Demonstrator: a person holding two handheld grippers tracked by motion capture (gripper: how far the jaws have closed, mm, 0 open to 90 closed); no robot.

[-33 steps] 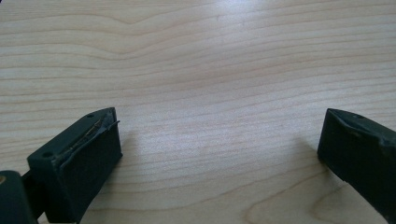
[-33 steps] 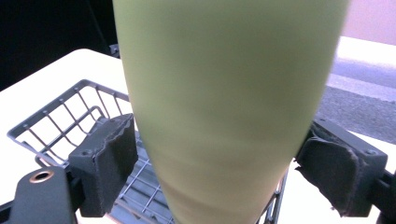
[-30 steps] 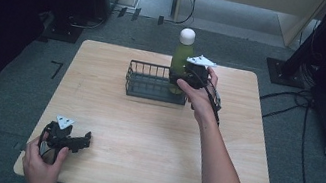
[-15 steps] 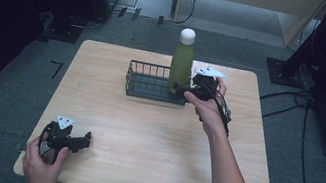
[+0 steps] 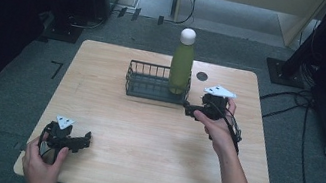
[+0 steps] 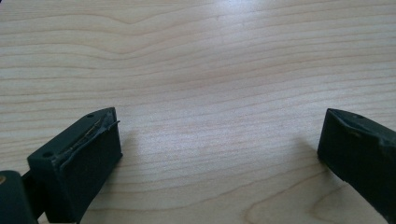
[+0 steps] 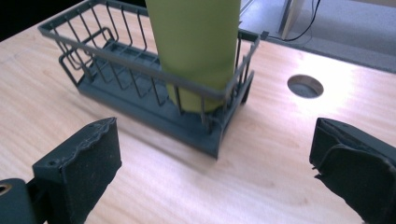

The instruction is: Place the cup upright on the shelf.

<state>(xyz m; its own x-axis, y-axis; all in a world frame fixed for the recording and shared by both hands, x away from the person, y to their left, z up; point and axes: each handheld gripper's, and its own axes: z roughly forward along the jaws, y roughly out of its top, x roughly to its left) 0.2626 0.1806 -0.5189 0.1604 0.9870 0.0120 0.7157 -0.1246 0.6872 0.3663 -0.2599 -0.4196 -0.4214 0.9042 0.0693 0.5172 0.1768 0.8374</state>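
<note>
Desk (image 5: 143, 134) now carrying the green bottle (image 5: 181, 69) upright in the wire basket's (image 5: 145, 81) right end; right gripper (image 5: 198, 112) is backing off, jaws spread, empty; placement looking done; left gripper (image 5: 75, 143) idling, jaws released.

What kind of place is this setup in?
Probably a lab or recording room, not a home. A plain wooden table stands on grey carpet with cables trailing across it, tape marks on the floor, and dark equipment stands around.
</note>
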